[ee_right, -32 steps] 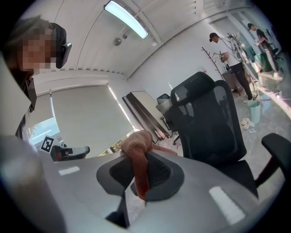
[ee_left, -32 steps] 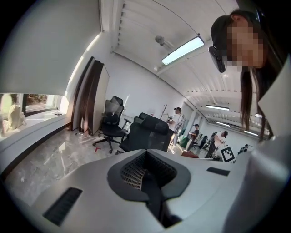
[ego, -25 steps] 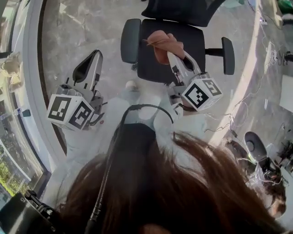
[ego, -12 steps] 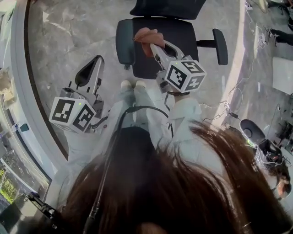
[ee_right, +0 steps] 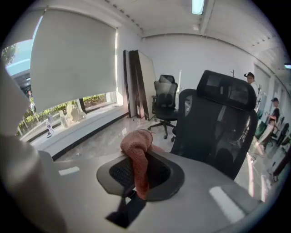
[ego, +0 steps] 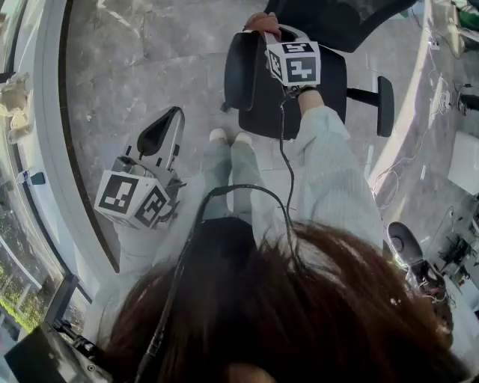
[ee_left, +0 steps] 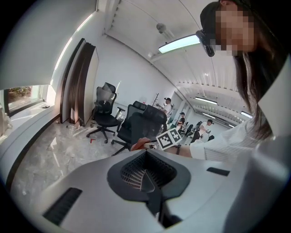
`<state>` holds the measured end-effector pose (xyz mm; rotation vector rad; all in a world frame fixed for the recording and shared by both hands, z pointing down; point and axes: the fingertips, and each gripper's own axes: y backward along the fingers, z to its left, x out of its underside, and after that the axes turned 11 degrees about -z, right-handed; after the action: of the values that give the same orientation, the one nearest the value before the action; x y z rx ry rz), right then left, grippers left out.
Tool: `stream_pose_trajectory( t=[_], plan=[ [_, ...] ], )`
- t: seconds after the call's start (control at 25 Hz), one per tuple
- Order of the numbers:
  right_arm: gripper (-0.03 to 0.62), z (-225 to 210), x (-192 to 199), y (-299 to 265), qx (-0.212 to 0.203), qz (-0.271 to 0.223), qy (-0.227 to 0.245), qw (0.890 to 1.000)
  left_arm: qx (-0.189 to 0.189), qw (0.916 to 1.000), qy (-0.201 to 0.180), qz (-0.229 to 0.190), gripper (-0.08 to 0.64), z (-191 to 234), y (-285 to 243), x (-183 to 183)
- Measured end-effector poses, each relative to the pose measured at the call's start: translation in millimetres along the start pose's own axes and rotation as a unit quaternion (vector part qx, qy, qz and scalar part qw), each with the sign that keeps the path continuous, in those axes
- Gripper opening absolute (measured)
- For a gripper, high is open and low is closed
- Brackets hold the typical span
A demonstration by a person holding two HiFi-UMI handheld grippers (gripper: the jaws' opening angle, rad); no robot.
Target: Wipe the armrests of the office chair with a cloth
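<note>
The black office chair [ego: 299,82] stands at the top of the head view, with its left armrest [ego: 238,69] and right armrest [ego: 385,105] on either side. My right gripper [ego: 266,30] is shut on a pink cloth [ego: 260,20] over the far end of the left armrest, beside the backrest. In the right gripper view the cloth [ee_right: 136,148] hangs bunched from the right gripper [ee_right: 137,179], and the backrest [ee_right: 223,123] fills the right side. My left gripper [ego: 175,114] is shut and holds nothing, low over the floor at left. The left gripper view shows that gripper [ee_left: 148,178] facing the chair [ee_left: 143,123].
A curved white window ledge [ego: 52,149] runs down the left. Cables [ego: 389,176] lie on the floor at right. The person's shoes [ego: 228,137] stand before the seat. Another black office chair [ee_right: 164,102] and blinds panels stand farther off; people are in the background.
My right gripper has carried the cloth from over the seat to the far end of the left armrest. The left gripper has stayed roughly in place.
</note>
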<state>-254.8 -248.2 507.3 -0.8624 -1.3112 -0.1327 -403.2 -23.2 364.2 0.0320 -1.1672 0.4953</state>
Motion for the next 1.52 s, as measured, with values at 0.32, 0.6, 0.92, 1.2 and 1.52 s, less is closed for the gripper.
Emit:
stream_pose_trajectory(
  t=[0.32, 0.6, 0.92, 1.2, 1.52],
  plan=[
    [0.036, 51, 72, -54, -0.082, 0.146, 0.119, 0.979, -0.026, 0.9996, 0.013, 0.005, 0.003, 18, 6, 11],
    [0.035, 90, 92, -25, -0.145, 0.169, 0.172, 0.960, -0.020, 0.9996, 0.021, 0.007, 0.003, 10, -1, 16],
    [0.037, 144, 124, 69, -0.197, 0.159, 0.156, 0.955, -0.013, 0.9996, 0.023, -0.005, 0.003, -8, -11, 16],
    [0.037, 169, 138, 104, -0.210, 0.154, 0.113, 0.959, -0.009, 0.9996, 0.021, -0.016, 0.003, -13, -15, 2],
    [0.036, 154, 139, 109, -0.225, 0.149, 0.111, 0.956, -0.021, 0.9995, 0.022, -0.008, 0.003, -26, -13, 16]
  ],
)
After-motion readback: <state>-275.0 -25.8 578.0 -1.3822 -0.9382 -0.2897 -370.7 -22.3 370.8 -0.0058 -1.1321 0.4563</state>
